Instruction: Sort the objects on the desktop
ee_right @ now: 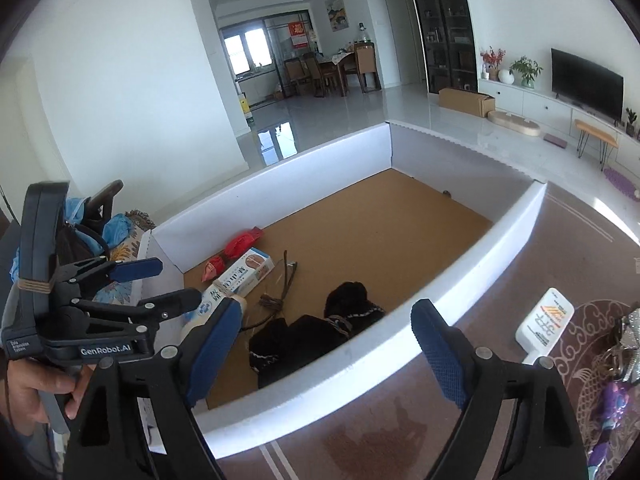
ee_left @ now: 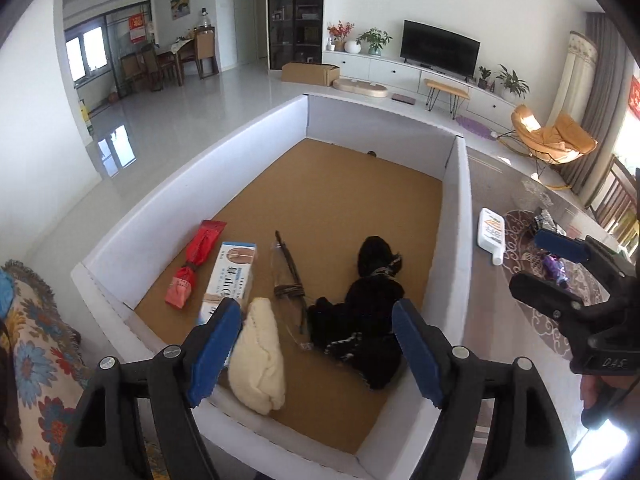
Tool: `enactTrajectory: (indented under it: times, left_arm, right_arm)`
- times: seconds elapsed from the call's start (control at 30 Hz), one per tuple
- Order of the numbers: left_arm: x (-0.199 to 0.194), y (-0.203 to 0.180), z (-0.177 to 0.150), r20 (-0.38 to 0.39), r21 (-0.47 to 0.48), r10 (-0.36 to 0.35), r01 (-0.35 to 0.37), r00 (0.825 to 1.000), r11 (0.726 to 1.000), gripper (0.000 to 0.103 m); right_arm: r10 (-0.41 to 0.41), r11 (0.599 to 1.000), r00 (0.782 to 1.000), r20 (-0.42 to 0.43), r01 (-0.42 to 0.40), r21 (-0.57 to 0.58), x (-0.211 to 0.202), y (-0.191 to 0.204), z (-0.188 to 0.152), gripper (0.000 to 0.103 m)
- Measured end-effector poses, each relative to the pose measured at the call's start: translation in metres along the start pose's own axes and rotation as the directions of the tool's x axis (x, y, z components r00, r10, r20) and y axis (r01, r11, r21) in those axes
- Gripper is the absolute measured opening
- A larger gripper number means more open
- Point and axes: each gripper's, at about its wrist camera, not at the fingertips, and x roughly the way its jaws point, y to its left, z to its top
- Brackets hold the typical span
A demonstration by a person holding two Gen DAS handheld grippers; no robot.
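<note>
1. The left gripper (ee_left: 318,350) hangs wide and holds nothing, above the near end of the white box (ee_left: 192,178).
2. Just ahead of its fingers, inside the box, lie a cream cloth (ee_left: 259,364) and a black garment (ee_left: 360,320); further ahead on its left, a carton (ee_left: 234,268) and a red packet (ee_left: 194,264).
3. The right gripper (ee_right: 326,354) is spread wide and holds nothing, over the box's near wall.
4. A white bottle (ee_right: 544,322) lies on the surface, ahead on its right.
</note>
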Motion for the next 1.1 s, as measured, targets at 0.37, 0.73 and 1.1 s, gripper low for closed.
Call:
enactTrajectory:
  times: [0.37,0.73,1.1]
  left_arm:
    - [0.052,-0.184,-0.055,-0.124,0.067,-0.227,0.237,0.966,0.969,0.1]
    - [0.116,-0.261,-0.081,-0.115,0.211,-0.106,0.128,0.988,0.969,0.1]
    - [0.114,-0.26,-0.083,-0.113,0.224,-0.111,0.134,0.987,0.965,0.103]
  right_arm:
    - [-0.41,0.898,0.894,-0.182,0.431,0.092,-0.105,-0.146,-0.177,0.091]
    - [-0.467,0.786,0.841,-0.274,0.537,0.306,-0.14,-0.208,-0.229,0.103]
    - [-0.474,0.781,0.837,-0.275,0.543,0.309,-0.138,-0.207,-0.229,0.103]
